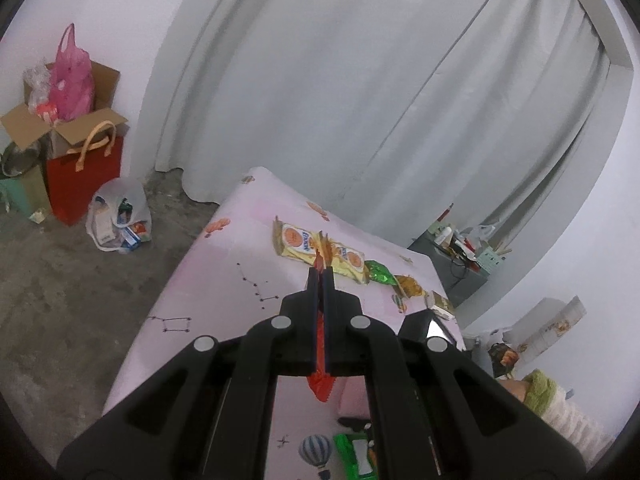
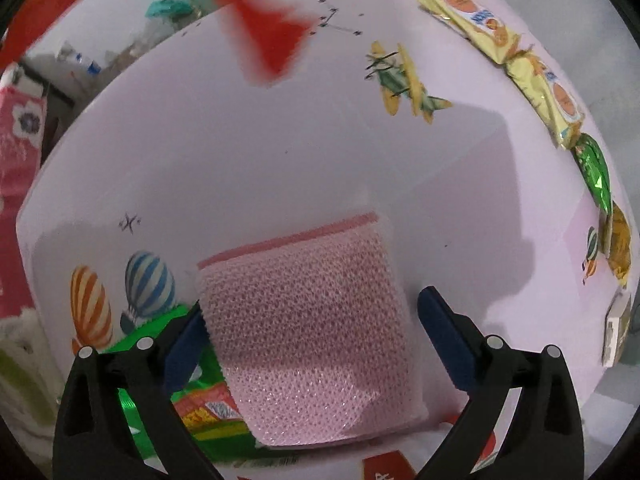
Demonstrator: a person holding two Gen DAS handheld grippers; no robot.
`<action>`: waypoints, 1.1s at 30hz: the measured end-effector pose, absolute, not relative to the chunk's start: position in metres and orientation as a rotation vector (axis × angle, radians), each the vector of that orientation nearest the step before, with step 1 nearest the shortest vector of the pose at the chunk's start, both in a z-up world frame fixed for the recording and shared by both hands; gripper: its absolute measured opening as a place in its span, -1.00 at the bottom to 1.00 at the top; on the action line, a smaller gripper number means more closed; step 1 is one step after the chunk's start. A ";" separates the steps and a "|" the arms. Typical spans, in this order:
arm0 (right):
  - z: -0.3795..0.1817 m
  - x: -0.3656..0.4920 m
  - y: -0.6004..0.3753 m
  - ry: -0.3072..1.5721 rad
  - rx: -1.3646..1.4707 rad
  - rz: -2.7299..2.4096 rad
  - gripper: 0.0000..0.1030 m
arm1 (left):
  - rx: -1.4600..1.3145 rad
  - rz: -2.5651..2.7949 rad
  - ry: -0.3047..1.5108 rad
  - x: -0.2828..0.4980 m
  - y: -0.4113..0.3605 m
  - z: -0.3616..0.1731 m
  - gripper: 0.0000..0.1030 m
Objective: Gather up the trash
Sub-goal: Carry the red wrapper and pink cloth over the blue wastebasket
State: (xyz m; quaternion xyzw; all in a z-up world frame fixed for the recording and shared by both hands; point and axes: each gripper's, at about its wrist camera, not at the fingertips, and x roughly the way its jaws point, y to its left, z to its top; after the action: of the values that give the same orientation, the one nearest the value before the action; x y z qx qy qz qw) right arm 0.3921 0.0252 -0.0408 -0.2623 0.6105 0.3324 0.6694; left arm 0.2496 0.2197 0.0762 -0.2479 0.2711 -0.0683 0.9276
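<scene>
My left gripper (image 1: 320,270) is shut on a red wrapper (image 1: 320,384) and holds it above the pink tablecloth (image 1: 224,292). The same red wrapper (image 2: 268,40) shows blurred in the air in the right wrist view. My right gripper (image 2: 312,308) is open, its blue pads either side of a pink mesh pouch (image 2: 312,328) lying on the cloth. More trash lies along the far edge: yellow biscuit packs (image 1: 316,248) (image 2: 516,60), a green foil wrapper (image 1: 380,272) (image 2: 596,172) and an orange wrapper (image 1: 410,286) (image 2: 618,240). A green packet (image 2: 188,400) lies under the pouch's left side.
On the concrete floor at the left stand a red paper bag (image 1: 84,176), an open cardboard box (image 1: 60,120) with a pink plastic bag (image 1: 72,80), and a white bag of rubbish (image 1: 120,216). Grey curtains (image 1: 360,80) hang behind the table. A cluttered grey stand (image 1: 460,256) is at right.
</scene>
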 end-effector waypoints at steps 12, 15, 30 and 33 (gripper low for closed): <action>0.017 0.390 -0.022 1.136 -0.262 0.585 0.54 | -0.398 -0.089 0.479 0.213 0.203 0.092 -1.00; 0.048 0.374 -0.041 1.025 -0.155 0.539 0.54 | -0.390 -0.097 0.452 0.207 0.196 0.101 -1.00; 0.157 0.253 -0.198 0.682 0.245 0.187 0.53 | -0.224 -0.392 0.407 0.181 0.074 0.136 -1.00; 0.153 0.213 -0.240 0.686 0.291 0.052 0.54 | -0.189 -0.476 0.423 0.176 0.040 0.136 -1.00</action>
State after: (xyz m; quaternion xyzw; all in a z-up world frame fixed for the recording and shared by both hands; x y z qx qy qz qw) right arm 0.2128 -0.2398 0.1534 0.1419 0.3352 0.0252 0.9311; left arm 0.1756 0.0400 0.1358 -0.0929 0.2076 -0.2335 0.9454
